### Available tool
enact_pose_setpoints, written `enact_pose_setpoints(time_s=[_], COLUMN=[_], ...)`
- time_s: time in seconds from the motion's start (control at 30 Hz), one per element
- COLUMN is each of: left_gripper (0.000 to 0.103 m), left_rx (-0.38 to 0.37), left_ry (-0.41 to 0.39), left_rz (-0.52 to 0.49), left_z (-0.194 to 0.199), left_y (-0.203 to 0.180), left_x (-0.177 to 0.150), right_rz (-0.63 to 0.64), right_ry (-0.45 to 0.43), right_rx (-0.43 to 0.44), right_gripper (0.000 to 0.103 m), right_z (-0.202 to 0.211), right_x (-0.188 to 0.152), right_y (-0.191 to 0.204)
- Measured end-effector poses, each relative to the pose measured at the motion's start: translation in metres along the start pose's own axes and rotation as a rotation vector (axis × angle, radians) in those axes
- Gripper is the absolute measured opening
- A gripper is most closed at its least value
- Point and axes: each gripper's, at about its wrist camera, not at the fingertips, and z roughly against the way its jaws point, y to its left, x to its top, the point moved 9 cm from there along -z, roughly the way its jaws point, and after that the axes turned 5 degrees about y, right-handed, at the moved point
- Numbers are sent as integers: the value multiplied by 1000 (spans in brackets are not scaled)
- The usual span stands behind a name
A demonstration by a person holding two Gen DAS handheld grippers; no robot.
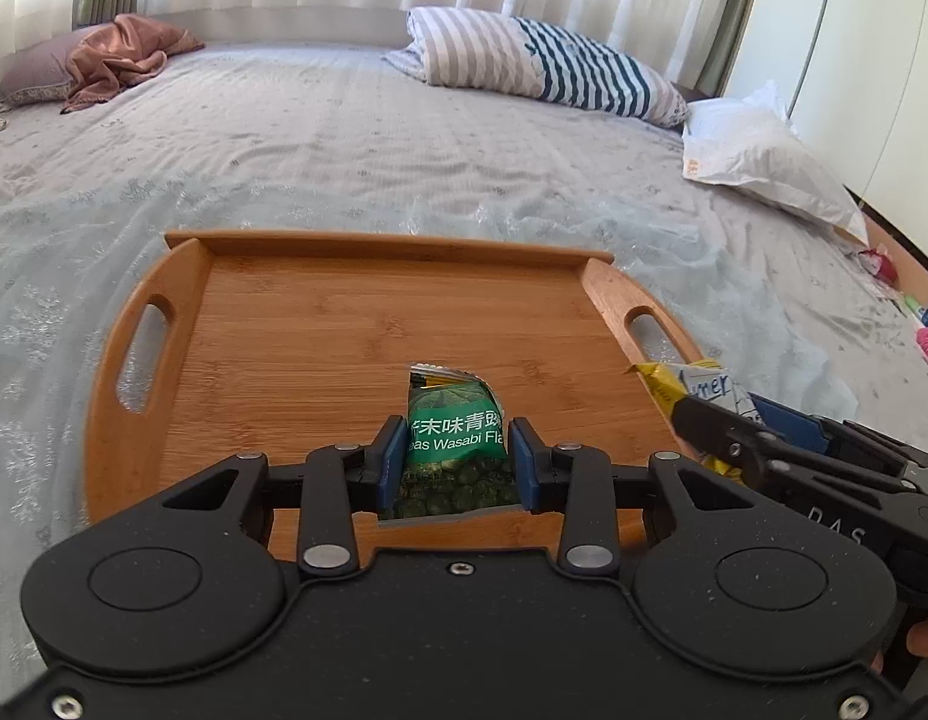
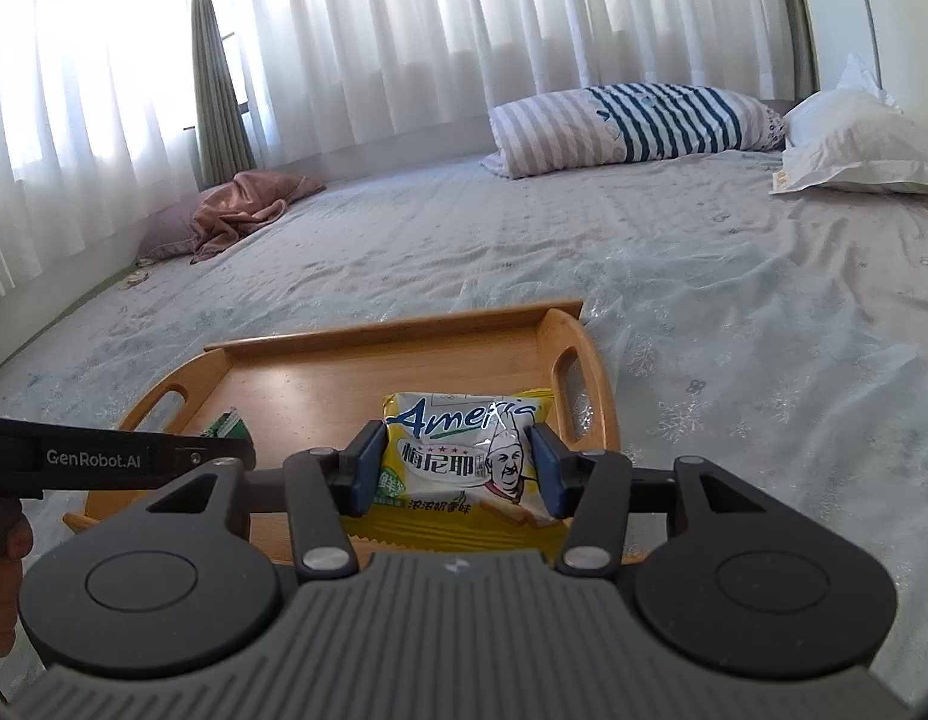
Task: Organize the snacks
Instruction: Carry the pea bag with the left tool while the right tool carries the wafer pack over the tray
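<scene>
A bamboo tray (image 1: 320, 324) with two cut-out handles lies on the bed. My left gripper (image 1: 455, 450) is shut on a green wasabi pea packet (image 1: 458, 438), held over the tray's near part. In the right wrist view my right gripper (image 2: 458, 468) is shut on a yellow-and-white wafer packet (image 2: 458, 450) above the near right part of the tray (image 2: 356, 360). The wafer packet (image 1: 697, 387) and the right gripper's black fingers also show at the right of the left wrist view. A corner of the green packet (image 2: 228, 425) shows at the left, past the left gripper's arm.
The pale patterned bedspread (image 1: 344, 150) surrounds the tray. A striped pillow (image 1: 547, 63) and a white pillow (image 1: 757, 156) lie far right, a pink cloth (image 1: 119, 57) far left. Small coloured items (image 1: 925, 324) sit at the bed's right edge. Curtains hang behind.
</scene>
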Motion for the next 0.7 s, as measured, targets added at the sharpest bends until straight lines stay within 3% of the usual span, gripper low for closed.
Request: enact_pose_setpoints(time_s=[0.3,0.7], left_gripper=[35,35], left_rx=[31,38], left_ry=[51,64], left_rz=[-10,-23], left_z=[-37,-49], left_y=[-4,-7], left_x=[-1,-4], right_rz=[58,59], right_ry=[70,97], right_rx=[7,12], right_gripper=[55,55], right_z=[-34,-46], right_x=[-10,-13], right_y=[2,0])
